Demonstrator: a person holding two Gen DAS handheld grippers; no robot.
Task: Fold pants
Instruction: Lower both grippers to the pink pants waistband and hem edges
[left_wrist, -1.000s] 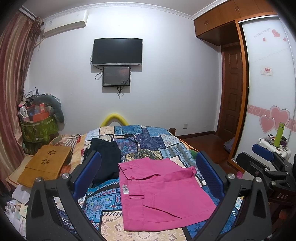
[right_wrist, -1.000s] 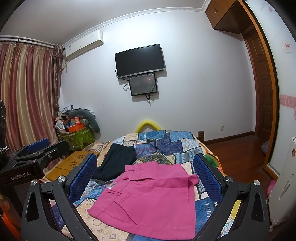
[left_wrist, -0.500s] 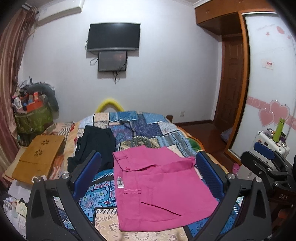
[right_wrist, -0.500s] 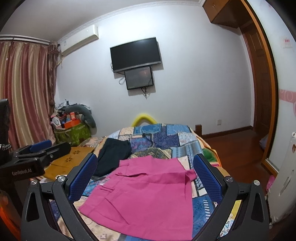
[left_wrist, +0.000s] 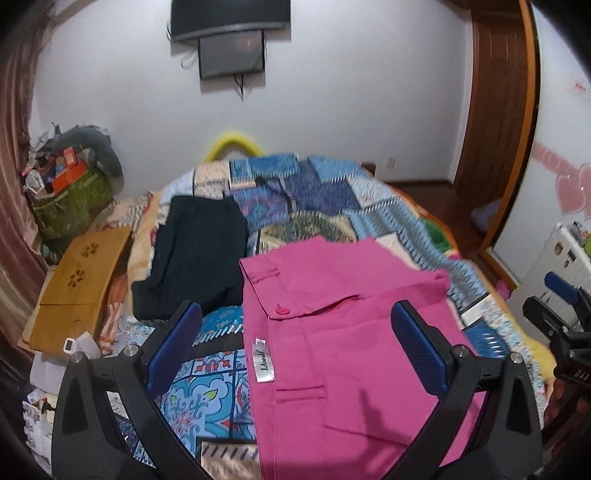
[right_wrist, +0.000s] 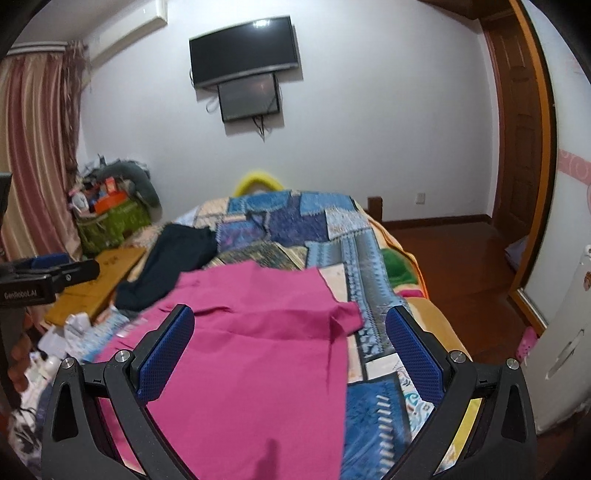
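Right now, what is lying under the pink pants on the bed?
The pink pants lie flat on the patchwork quilt, which shows around their edges. A dark garment lies beside them, not under. Whatever is beneath the pants' middle is covered and cannot be seen.

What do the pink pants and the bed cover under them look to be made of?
Pink pants: likely a woven cotton-type cloth, matte, with crisp creases, stitched welt pockets and a sewn label. Bed cover: apparently a soft printed blanket, matte patchwork pattern, draping over the bed's edge; the blur leaves its weave unclear.
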